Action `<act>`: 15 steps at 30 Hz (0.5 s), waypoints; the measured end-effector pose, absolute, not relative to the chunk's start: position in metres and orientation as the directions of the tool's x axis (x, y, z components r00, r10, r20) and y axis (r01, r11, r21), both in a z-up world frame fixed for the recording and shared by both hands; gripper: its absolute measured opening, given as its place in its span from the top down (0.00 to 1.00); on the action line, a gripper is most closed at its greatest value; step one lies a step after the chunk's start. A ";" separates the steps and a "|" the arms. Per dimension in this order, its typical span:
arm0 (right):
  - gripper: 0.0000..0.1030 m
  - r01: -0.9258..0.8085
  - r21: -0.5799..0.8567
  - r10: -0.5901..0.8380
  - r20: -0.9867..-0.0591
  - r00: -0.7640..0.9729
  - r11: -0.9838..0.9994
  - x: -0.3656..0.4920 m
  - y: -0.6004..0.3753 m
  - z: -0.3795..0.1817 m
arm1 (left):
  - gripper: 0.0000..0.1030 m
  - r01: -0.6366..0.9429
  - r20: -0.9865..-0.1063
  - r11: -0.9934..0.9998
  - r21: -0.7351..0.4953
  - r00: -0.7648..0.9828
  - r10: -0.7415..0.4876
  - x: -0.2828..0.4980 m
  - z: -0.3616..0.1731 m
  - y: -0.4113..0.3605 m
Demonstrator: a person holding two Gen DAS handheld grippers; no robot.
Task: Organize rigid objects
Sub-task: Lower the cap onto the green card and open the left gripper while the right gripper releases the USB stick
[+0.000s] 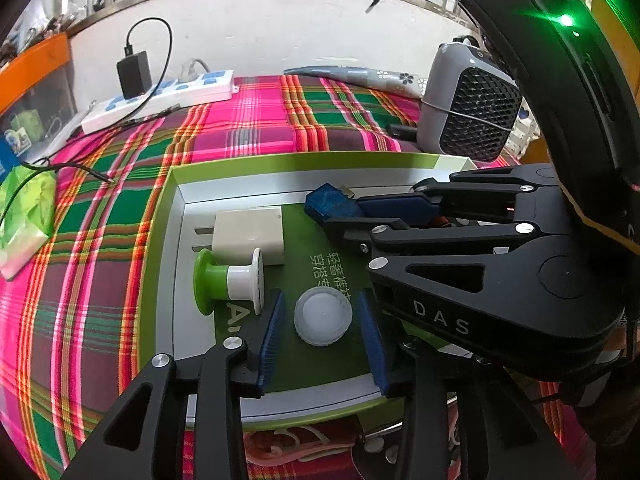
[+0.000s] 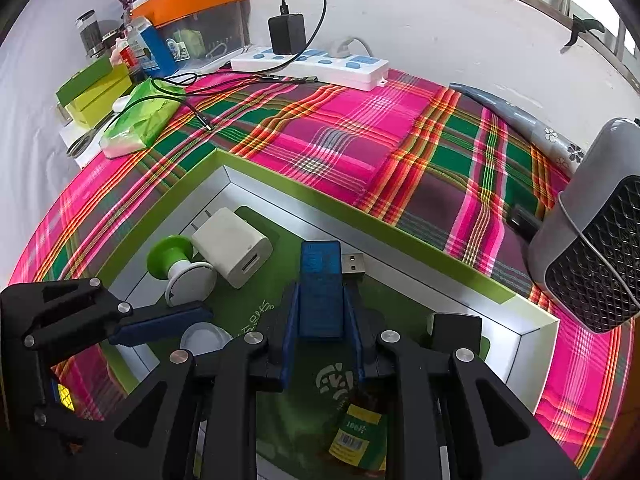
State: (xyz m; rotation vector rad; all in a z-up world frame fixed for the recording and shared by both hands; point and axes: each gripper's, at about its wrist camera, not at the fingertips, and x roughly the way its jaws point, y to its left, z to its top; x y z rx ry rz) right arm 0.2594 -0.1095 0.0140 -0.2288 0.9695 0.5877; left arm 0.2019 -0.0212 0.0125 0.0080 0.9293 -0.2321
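While your left gripper (image 1: 323, 334) stands wide around the white cap (image 1: 323, 316) resting in the green box (image 2: 224, 158), your right gripper (image 2: 322, 334) clamps the blue USB stick (image 2: 322, 284) over it, likely for placing.

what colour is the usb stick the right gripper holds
Translucent blue with a silver plug; the USB stick shows best in the right wrist view.

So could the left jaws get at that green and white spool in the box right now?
Probably yes. The left gripper stands open around the white cap, not pressing it, and the spool lies right beside its left finger with nothing between. The charger behind leaves the near side free.
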 end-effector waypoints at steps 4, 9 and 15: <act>0.75 -0.560 0.074 0.367 -0.824 0.432 0.825 0.258 -0.110 0.015 | 0.63 0.195 -0.793 0.977 -0.087 0.580 -0.187 0.200 0.014 -0.020; 0.69 -0.545 0.084 0.371 -0.817 0.443 0.834 0.254 -0.114 0.019 | 0.63 0.198 -0.781 0.977 -0.077 0.597 -0.182 0.195 0.020 -0.022; 0.66 -0.534 0.094 0.384 -0.799 0.463 0.840 0.245 -0.119 0.031 | 0.63 0.196 -0.770 0.978 -0.074 0.612 -0.181 0.187 0.028 -0.022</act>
